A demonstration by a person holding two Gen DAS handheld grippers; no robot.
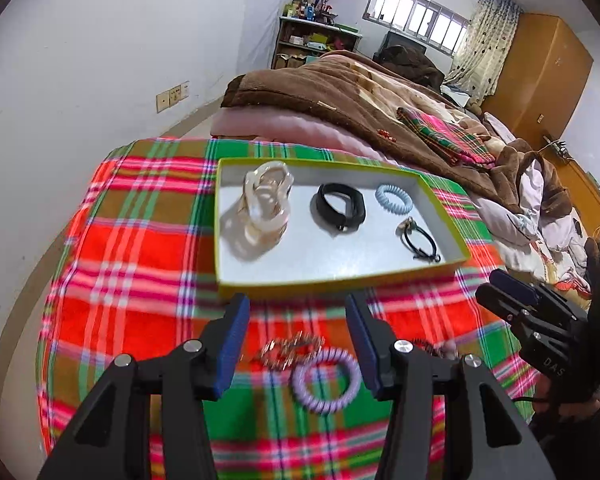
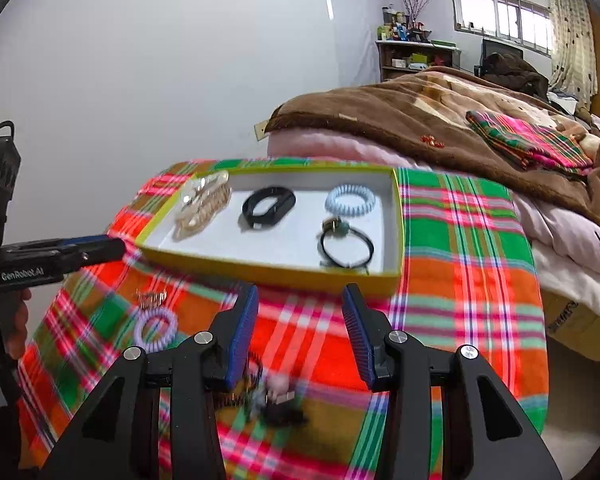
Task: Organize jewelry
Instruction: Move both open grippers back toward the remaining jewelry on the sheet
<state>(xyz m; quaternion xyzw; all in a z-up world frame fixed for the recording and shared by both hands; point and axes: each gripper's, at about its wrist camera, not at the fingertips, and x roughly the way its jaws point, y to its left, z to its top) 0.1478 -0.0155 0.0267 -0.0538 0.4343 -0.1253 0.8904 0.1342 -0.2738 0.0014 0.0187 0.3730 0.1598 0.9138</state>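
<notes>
Presently, the tray [image 1: 228, 280], a shallow box with a yellow-green rim and a white floor, sits toward the far edge of the plaid cloth [image 1: 140, 248]. I count four pieces in it: a cream chain-link piece [image 1: 262, 208] in the far left corner, a black band [image 1: 342, 208] at the middle, a pale blue coil tie [image 1: 396, 199] toward the far right corner, and a black cord bracelet with a bead [image 1: 420, 240] near the right front corner. None of the four touches another. Loose on the cloth, just outside the tray's near edge, lie a lilac coil tie [image 1: 326, 380] and a gold, glittery piece [image 1: 292, 352] just beside it, too blurred to name. A dark tangle of further items [image 2: 268, 396] lies near the cloth's near edge, also blurred. My left gripper [image 1: 298, 344] hangs above the lilac tie, jaws moderately apart with nothing between the pads. My right gripper [image 2: 300, 336] hangs above the dark tangle, jaws likewise apart and empty. Beyond the cloth lies a bed with a brown blanket [image 1: 340, 92].
</notes>
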